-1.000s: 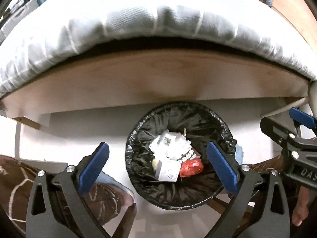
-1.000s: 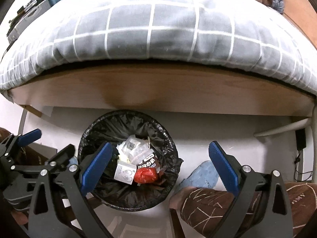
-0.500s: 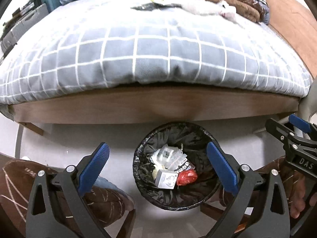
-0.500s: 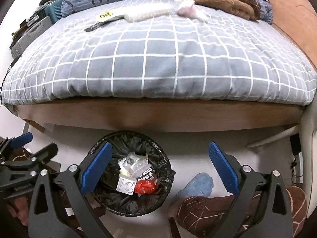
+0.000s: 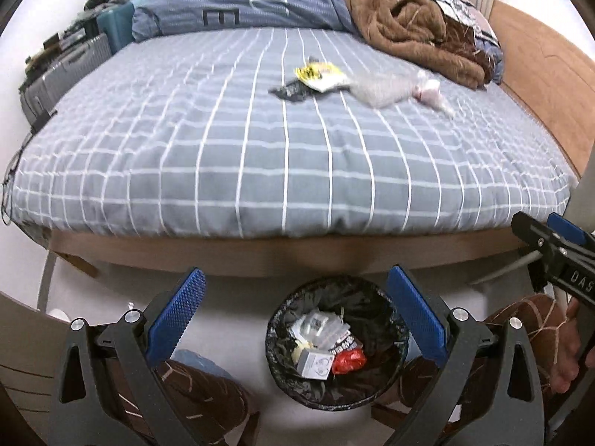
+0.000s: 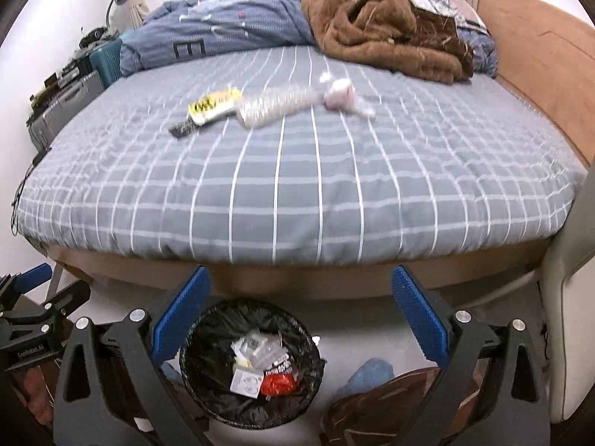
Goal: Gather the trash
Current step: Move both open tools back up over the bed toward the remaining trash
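Gaping wide and empty, left gripper (image 5: 293, 314) and "DAS"-lettered right gripper (image 6: 301, 310) overhang the bin (image 5: 336, 396).

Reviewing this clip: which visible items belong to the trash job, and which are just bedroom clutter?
Job: yellow wrapper; black wrapper; clear plastic bag; pink-and-white wad; black-lined trash bin.

Lying about: brown blanket; blue duvet; suitcase; blue slipper.

Bright, even indoor light; slight motion blur, strong fisheye bending, dark corners.
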